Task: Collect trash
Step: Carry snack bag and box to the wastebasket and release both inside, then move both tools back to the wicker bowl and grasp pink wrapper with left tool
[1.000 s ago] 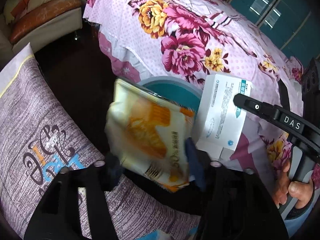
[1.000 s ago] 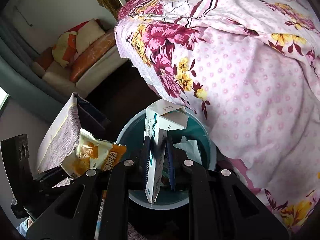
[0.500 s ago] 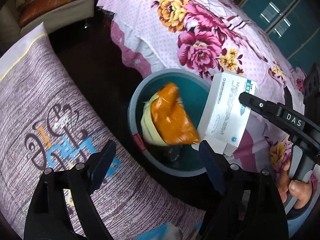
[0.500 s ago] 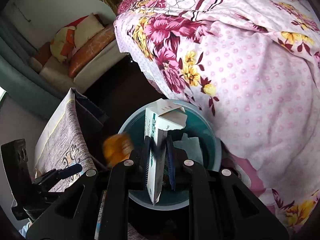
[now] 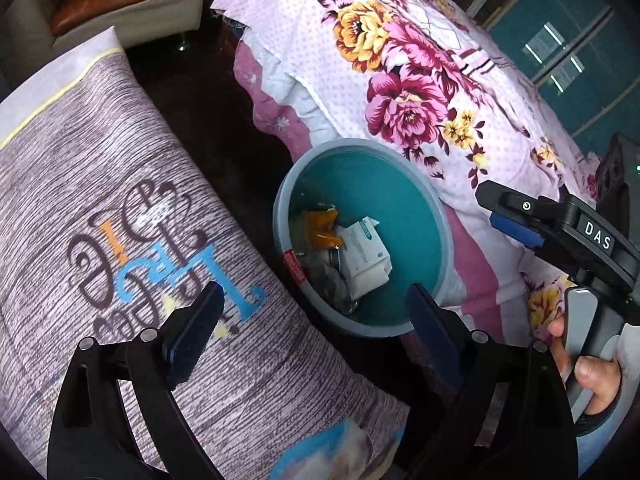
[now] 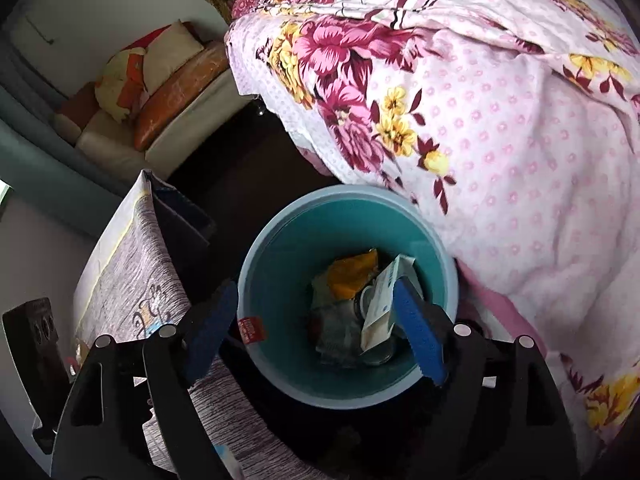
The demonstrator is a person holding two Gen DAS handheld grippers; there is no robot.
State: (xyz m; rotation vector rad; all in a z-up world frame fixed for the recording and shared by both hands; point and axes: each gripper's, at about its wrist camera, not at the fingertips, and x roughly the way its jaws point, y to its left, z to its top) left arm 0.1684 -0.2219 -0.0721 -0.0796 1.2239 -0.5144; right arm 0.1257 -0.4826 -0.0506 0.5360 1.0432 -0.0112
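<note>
The teal bin (image 6: pixel 280 280) stands on the dark floor, just beside the bed with the flowered pink bedspread (image 6: pixel 500 120). Inside the bin lie a white carton (image 5: pixel 366 252) and an orange snack wrapper (image 5: pixel 320 224), touching each other on top of other trash. The left tongs (image 5: pixel 312 320) stand wide, the jaws opening, nothing between them. The right tongs (image 6: pixel 316 332) hang over the bin, the jaws also opening and empty. A grey printed cushion (image 5: pixel 120 200) lies to the left of the bin.
</note>
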